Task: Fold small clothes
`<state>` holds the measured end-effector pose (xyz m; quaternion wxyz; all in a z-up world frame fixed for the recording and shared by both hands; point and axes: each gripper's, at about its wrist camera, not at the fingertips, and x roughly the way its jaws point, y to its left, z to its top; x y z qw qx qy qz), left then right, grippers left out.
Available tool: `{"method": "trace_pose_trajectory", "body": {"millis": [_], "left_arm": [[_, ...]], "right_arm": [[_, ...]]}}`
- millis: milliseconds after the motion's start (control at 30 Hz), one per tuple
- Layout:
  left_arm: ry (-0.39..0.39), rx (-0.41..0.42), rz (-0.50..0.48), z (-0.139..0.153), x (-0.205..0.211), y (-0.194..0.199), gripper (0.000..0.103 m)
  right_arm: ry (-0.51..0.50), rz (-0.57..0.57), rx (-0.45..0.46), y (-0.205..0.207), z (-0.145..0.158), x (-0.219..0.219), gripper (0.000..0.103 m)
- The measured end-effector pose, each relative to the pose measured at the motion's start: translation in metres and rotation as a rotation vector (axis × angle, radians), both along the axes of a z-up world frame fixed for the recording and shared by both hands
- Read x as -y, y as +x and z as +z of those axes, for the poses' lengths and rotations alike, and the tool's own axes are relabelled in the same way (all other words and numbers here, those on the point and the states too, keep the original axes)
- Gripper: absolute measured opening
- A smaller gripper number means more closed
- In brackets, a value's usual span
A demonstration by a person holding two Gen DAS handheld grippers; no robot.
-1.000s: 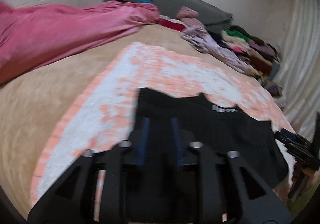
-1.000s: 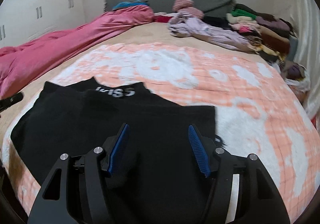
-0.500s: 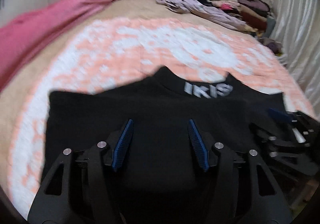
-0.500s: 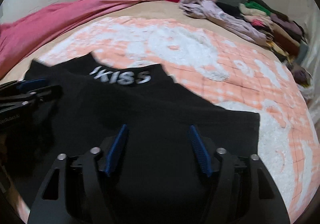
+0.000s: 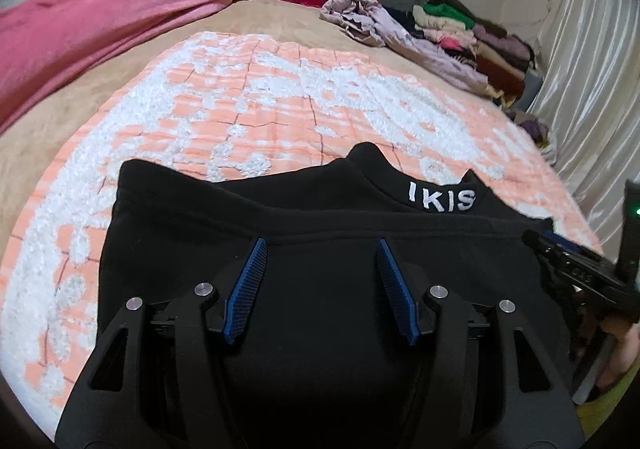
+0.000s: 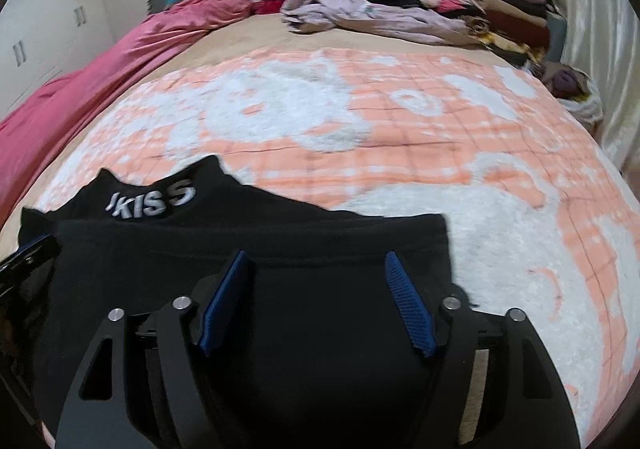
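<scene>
Both grippers, left gripper (image 5: 320, 249) and right gripper (image 6: 316, 263), gape over black garment (image 5: 320, 217), jaws just widened, nothing pinched. Garment flat on orange-white blanket (image 5: 260, 101), collar at 12 o'clock.

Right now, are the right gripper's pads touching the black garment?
Cannot tell. In the right wrist view the right gripper stands open above the black garment, and no gap or contact shows.

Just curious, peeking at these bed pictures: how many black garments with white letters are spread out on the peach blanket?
1: the black garment lies at the near edge of the peach blanket, lettered collar pointing toward the headboard. Others could sit unseen in the far clothes pile.
</scene>
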<state>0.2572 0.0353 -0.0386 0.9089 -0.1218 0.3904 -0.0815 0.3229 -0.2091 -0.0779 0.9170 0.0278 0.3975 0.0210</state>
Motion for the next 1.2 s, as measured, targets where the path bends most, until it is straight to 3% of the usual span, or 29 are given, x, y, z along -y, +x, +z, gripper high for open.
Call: {"method": "trace_pose_trajectory", "body": {"millis": [133, 200, 233, 367, 600, 833, 1200], "left_arm": [[-0.01, 0.023, 0.023, 0.006, -0.006, -0.011, 0.051], [0.011, 0.028, 0.043, 0.012, -0.007, -0.019, 0.071], [0.024, 0.024, 0.057, 0.016, -0.007, -0.025, 0.074], [0.038, 0.049, 0.058, 0.027, -0.007, -0.046, 0.078], [0.068, 0.082, 0.031, 0.027, 0.006, -0.099, 0.091], [0.201, 0.004, 0.026, 0.002, 0.018, -0.114, 0.093], [0.205, 0.018, 0.033, 0.002, 0.012, -0.125, 0.093]], "right_arm": [[-0.031, -0.005, 0.035, -0.013, 0.011, 0.0, 0.068], [-0.011, 0.009, 0.076, -0.031, 0.022, 0.001, 0.068], [-0.003, 0.02, 0.089, -0.037, 0.026, 0.001, 0.069], [-0.008, 0.08, 0.131, -0.073, 0.035, -0.009, 0.072], [-0.004, 0.186, 0.11, -0.119, 0.024, -0.033, 0.072], [-0.109, 0.203, 0.029, -0.135, -0.002, -0.041, 0.072], [-0.087, 0.176, 0.035, -0.151, -0.006, -0.024, 0.072]]}}
